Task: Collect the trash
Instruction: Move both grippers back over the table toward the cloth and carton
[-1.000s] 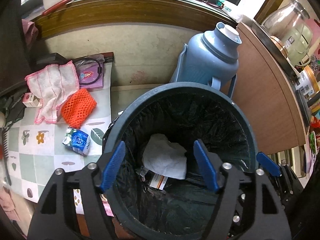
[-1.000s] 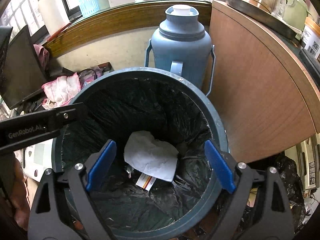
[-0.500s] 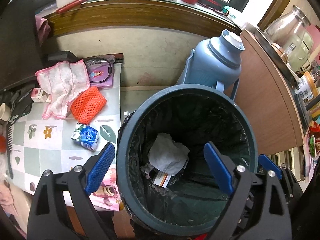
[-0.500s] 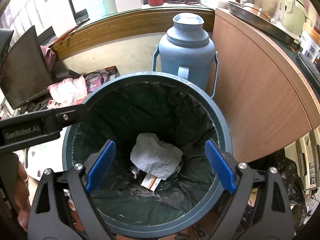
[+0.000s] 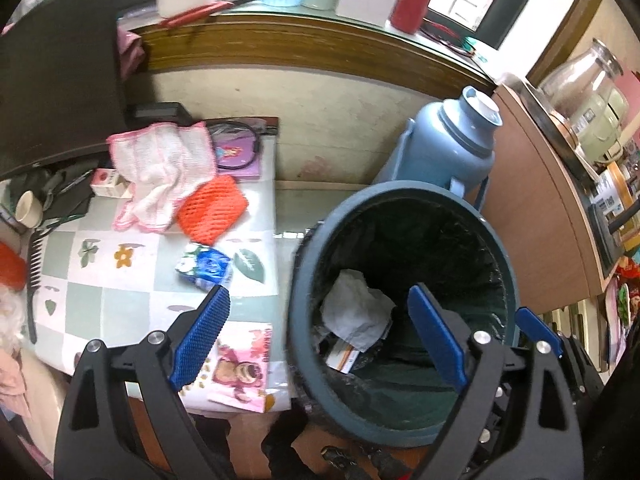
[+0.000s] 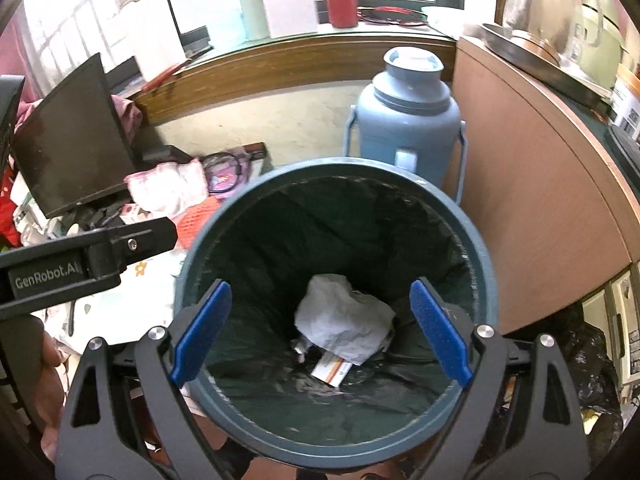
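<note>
Cluttered along the window ledge are bottles and a red flask, and below it a low table (image 5: 120, 280) with a leaf-and-flower cloth stands just beside a dark blue bin (image 5: 298, 320) lined with a black bag. Both claws hang over the bin with nothing between their blue pads: the left gripper (image 5: 316, 334) spread wide, the right gripper (image 6: 320, 330) likewise apart. White crumpled paper (image 6: 344, 328) already lies in the bin's bottom. One crushed blue wrapper (image 5: 206, 266) remains on the table, up and to the left of the left claw, which is the nearer one; its long axis seems to run across the view, though blur makes that unsure. "GenRobot.AI" reads on the left tool's side.
</note>
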Action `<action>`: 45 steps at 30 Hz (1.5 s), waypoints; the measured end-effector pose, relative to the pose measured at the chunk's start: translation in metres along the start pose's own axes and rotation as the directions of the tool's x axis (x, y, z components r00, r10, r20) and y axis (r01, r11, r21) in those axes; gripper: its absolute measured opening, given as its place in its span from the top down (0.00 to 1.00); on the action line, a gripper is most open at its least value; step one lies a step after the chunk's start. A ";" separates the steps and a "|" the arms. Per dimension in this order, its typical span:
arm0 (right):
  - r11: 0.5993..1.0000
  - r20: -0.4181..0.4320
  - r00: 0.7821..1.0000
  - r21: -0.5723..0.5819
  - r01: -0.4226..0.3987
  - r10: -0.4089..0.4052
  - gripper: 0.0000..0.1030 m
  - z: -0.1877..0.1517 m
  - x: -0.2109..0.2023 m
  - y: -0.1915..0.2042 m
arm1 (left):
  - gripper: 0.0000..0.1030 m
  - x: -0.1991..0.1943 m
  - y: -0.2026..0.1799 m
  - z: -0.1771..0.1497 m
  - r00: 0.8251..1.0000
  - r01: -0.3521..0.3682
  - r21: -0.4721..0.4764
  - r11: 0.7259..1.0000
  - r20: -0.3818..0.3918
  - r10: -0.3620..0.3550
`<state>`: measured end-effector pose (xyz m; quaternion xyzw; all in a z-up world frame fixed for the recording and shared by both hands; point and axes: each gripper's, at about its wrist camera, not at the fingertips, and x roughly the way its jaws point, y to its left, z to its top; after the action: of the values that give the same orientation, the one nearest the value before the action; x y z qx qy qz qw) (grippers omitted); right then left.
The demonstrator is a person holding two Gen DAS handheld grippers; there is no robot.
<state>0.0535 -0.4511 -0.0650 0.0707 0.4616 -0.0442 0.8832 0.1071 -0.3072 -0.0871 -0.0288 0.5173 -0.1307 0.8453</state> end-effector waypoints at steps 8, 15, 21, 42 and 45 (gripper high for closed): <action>0.996 0.007 0.997 -0.038 -0.081 0.081 0.13 0.001 0.003 0.039 | 0.14 -0.014 0.051 -0.010 0.998 -0.056 -0.082 0.995 0.003 0.057; 0.985 0.001 0.989 -0.091 -0.146 0.146 0.13 -0.004 0.005 0.075 | 0.14 -0.021 0.100 -0.024 0.995 -0.096 -0.161 0.982 -0.010 0.096; 0.977 -0.022 0.984 -0.119 -0.176 0.174 0.13 -0.010 0.019 0.106 | 0.14 -0.014 0.141 -0.029 0.994 -0.107 -0.208 0.972 -0.040 0.101; 0.990 -0.159 0.982 -0.076 -0.117 0.104 0.13 -0.011 0.134 0.193 | 0.14 0.082 0.262 0.042 0.990 -0.010 -0.149 0.989 -0.139 -0.011; 0.986 -0.130 0.989 -0.145 -0.085 0.066 0.12 -0.009 0.151 0.206 | 0.14 0.106 0.269 0.054 0.987 -0.010 -0.110 0.994 -0.161 -0.008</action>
<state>0.1619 -0.2487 -0.1762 0.0240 0.5147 0.0288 0.8566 0.2515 -0.0793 -0.2031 -0.0646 0.5905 -0.1034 0.7978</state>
